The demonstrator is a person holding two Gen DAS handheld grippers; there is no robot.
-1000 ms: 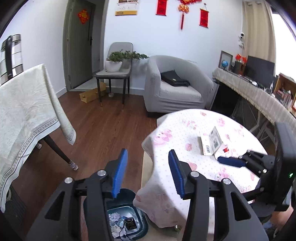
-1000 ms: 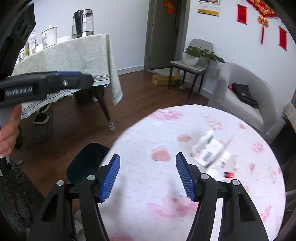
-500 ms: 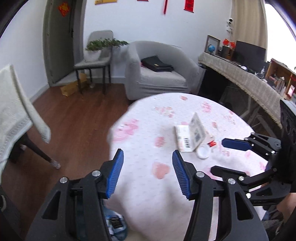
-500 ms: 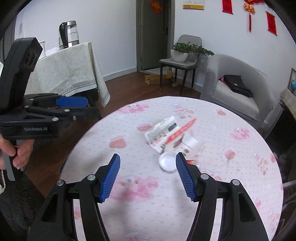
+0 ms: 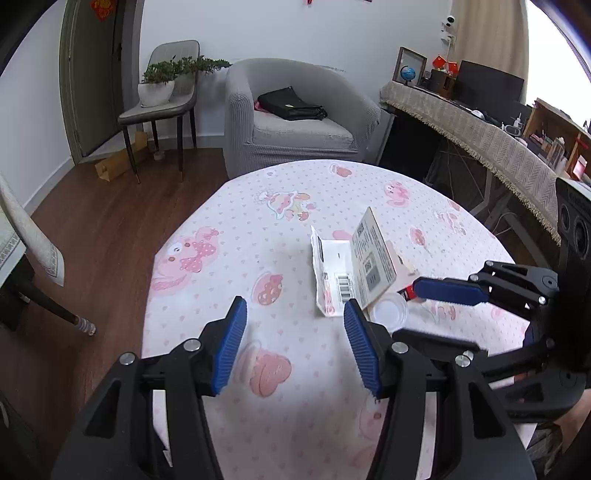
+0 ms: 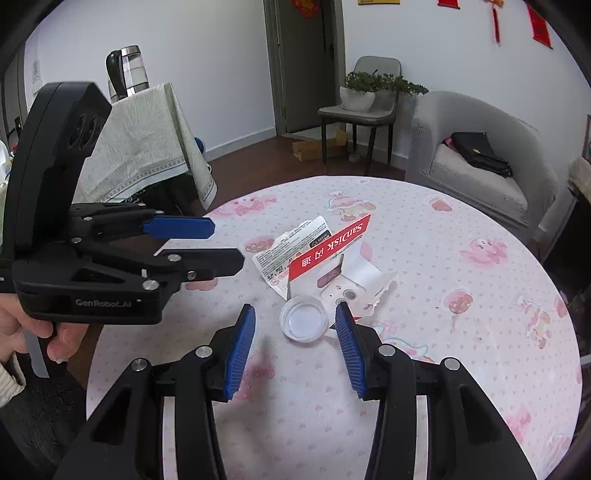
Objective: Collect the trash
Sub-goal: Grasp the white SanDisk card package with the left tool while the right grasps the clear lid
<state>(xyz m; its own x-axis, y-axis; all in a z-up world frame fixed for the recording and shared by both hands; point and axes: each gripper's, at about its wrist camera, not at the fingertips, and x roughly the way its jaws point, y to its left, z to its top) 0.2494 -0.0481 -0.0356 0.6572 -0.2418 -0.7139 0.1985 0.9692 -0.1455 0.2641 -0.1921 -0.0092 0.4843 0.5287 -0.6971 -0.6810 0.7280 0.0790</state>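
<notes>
Beyond the tongs, a grey armchair [image 5: 295, 125] stands against a white wall [image 5: 258, 29]. A dark wood floor [image 5: 103, 236] runs left of them. Daylight enters at far right.

- Home, living room with a work corner.
- Round table [image 5: 229, 236] in a pink cartoon-print cloth, centre of both views.
- Grey tub armchair [image 5: 295, 122] at 12 o'clock in left view, black bag [image 5: 291, 107] on its seat.
- Grey side chair [image 5: 162, 103] at 11 o'clock carrying a potted plant [image 5: 162, 79]; dark door [image 5: 92, 74] just beside it.
- Wood-plank floor [image 5: 110, 229], cardboard box [image 6: 319, 144] by the skirting.
- Long desk under a fringed runner [image 5: 480, 136] at 2 o'clock: monitor [image 5: 487, 88], small globe [image 5: 409, 72].
- Red hanging decorations [image 6: 539, 20] on the white wall, 1 o'clock in right view.
- Second clothed table at 10 o'clock with an electric kettle [image 6: 127, 72].
</notes>
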